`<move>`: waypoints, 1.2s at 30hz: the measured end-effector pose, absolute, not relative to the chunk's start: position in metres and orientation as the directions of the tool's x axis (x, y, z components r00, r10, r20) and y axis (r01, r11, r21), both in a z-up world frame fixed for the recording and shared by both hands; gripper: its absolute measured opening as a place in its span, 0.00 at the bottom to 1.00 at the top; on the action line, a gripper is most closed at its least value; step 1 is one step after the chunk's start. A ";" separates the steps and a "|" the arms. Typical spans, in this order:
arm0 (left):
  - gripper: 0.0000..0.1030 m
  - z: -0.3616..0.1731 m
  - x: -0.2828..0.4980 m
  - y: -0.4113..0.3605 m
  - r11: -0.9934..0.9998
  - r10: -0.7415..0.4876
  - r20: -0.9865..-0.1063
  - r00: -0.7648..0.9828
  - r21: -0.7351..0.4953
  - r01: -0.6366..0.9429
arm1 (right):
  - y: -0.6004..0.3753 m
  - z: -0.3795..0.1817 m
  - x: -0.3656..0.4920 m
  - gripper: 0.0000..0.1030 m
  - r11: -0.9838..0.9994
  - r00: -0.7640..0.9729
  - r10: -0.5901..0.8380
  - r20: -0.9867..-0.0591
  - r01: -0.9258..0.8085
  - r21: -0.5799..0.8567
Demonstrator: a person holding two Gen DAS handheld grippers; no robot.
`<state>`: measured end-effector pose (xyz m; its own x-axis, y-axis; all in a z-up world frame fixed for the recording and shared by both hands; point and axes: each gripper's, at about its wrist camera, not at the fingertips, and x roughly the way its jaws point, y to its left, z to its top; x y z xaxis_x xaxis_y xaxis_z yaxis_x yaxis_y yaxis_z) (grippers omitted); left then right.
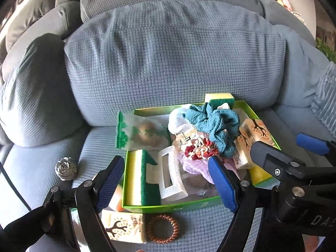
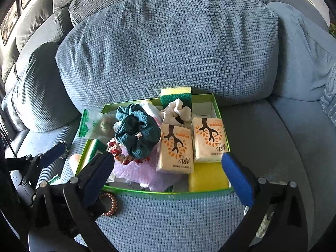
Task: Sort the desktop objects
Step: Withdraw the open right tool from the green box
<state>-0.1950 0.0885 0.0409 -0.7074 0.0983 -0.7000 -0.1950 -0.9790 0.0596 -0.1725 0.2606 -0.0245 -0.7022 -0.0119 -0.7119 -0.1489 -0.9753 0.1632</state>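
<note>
Green tray (image 2: 206, 96) sits on the sofa seat (image 2: 172, 216), pushed against the back cushion (image 2: 168, 42), already crowded. No table here.

Items still outside the tray, near-left of it:
- Coil hair tie (image 1: 162, 229): light, springy plastic, probably rolls or squirms. Pinch across one side of the ring, not the whole loop.
- Tissue pack (image 1: 124, 226), just left of the coil, touching it: soft, slick film wrap, compresses. Grip across the short width.
- Steel scourer ball (image 1: 66, 168), further left and well apart from the tray: light, springy, snags fabric. Squeeze through the middle.

Inside the tray: teal scrunchie (image 2: 136, 134) on top of the pile (floppy, bunch-grab), two tissue packs (image 2: 175, 149) on the right, white claw clip (image 1: 171, 178) (rigid, slippery, brittle teeth), yellow-green sponges (image 2: 176, 95) (soft, easy). A green-printed zip bag (image 1: 142, 133) overhangs the far-left rim; slick, grab by the sealed edge.

Left hand-held gripper (image 1: 168, 180): jaws spread wide, holding nothing, hovering over the tray's near-left corner.
Right hand-held gripper (image 2: 168, 178): jaws also apart, empty, over the tray's near edge.
</note>
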 end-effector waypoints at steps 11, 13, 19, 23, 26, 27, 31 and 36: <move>0.80 0.042 -0.184 0.085 -0.985 0.063 -0.716 -0.696 0.069 -0.161 | 0.258 -0.020 -0.163 1.00 -0.979 -0.697 -0.005 -0.717 -0.144 0.147; 0.80 0.042 -0.183 0.085 -0.985 0.063 -0.719 -0.692 0.068 -0.161 | 0.256 -0.019 -0.161 1.00 -0.979 -0.697 -0.003 -0.717 -0.142 0.143; 0.80 0.042 -0.180 0.086 -0.986 0.061 -0.727 -0.684 0.063 -0.155 | 0.254 -0.018 -0.156 1.00 -0.982 -0.698 -0.005 -0.716 -0.134 0.137; 0.80 0.040 -0.181 0.089 -0.985 0.054 -0.736 -0.675 0.072 -0.158 | 0.254 -0.016 -0.155 1.00 -0.982 -0.701 -0.003 -0.713 -0.131 0.133; 0.80 0.039 -0.181 0.090 -0.985 0.053 -0.736 -0.675 0.072 -0.156 | 0.256 -0.013 -0.154 1.00 -0.982 -0.702 -0.003 -0.712 -0.133 0.135; 0.80 0.039 -0.181 0.090 -0.985 0.055 -0.735 -0.676 0.071 -0.157 | 0.257 -0.013 -0.154 1.00 -0.982 -0.702 0.000 -0.712 -0.135 0.133; 0.80 0.038 -0.181 0.093 -0.984 0.055 -0.737 -0.673 0.075 -0.162 | 0.258 -0.012 -0.155 1.00 -0.982 -0.702 0.005 -0.712 -0.136 0.128; 0.80 0.038 -0.182 0.095 -0.983 0.053 -0.742 -0.668 0.080 -0.166 | 0.260 -0.013 -0.155 1.00 -0.983 -0.699 0.006 -0.715 -0.137 0.126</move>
<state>-0.1816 0.0954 0.0375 -0.6685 0.0528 -0.7419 -0.1663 -0.9828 0.0800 -0.1545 0.2598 -0.0126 -0.6991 0.0061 -0.7150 -0.1372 -0.9825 0.1258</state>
